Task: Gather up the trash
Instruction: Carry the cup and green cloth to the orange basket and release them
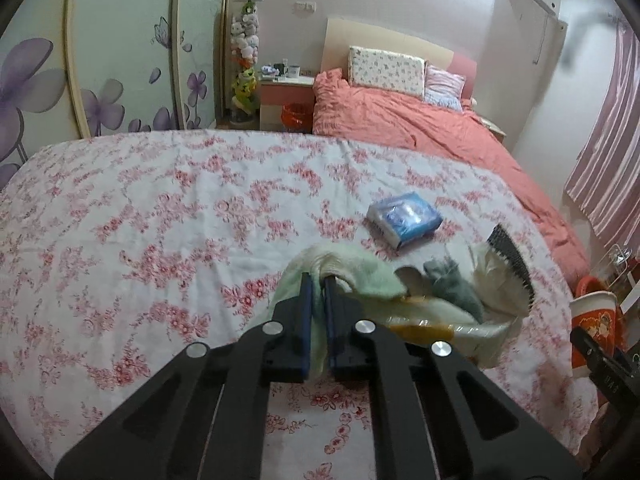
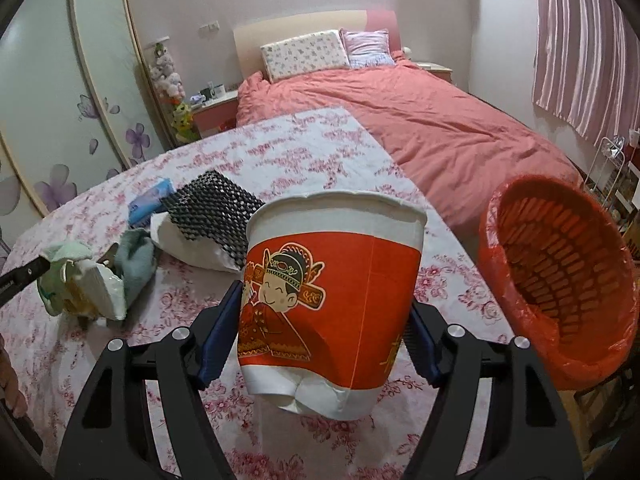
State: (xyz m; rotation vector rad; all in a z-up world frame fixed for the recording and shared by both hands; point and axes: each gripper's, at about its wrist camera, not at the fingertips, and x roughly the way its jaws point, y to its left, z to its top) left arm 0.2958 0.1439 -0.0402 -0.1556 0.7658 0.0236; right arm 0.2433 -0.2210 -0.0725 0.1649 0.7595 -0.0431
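Note:
My right gripper (image 2: pixel 320 320) is shut on a red and white paper cup (image 2: pixel 332 304) with a cartoon figure, held above the table near the orange-red trash basket (image 2: pixel 560 280) at the right. My left gripper (image 1: pixel 318 280) is shut on a pale green crumpled wrapper (image 1: pixel 352 270), part of a trash pile with a yellowish plastic bag (image 1: pixel 440 326) and a grey-green wad (image 1: pixel 456 284). The pile also shows in the right wrist view (image 2: pixel 80 280). The cup shows at the right edge of the left wrist view (image 1: pixel 592 316).
A floral tablecloth (image 1: pixel 160 220) covers the table. A blue tissue pack (image 1: pixel 404 216) and a black perforated sheet (image 2: pixel 212 212) on a white bag lie near the pile. A bed with a coral duvet (image 2: pixel 420 128) stands behind, and a wardrobe (image 1: pixel 120 60) at the left.

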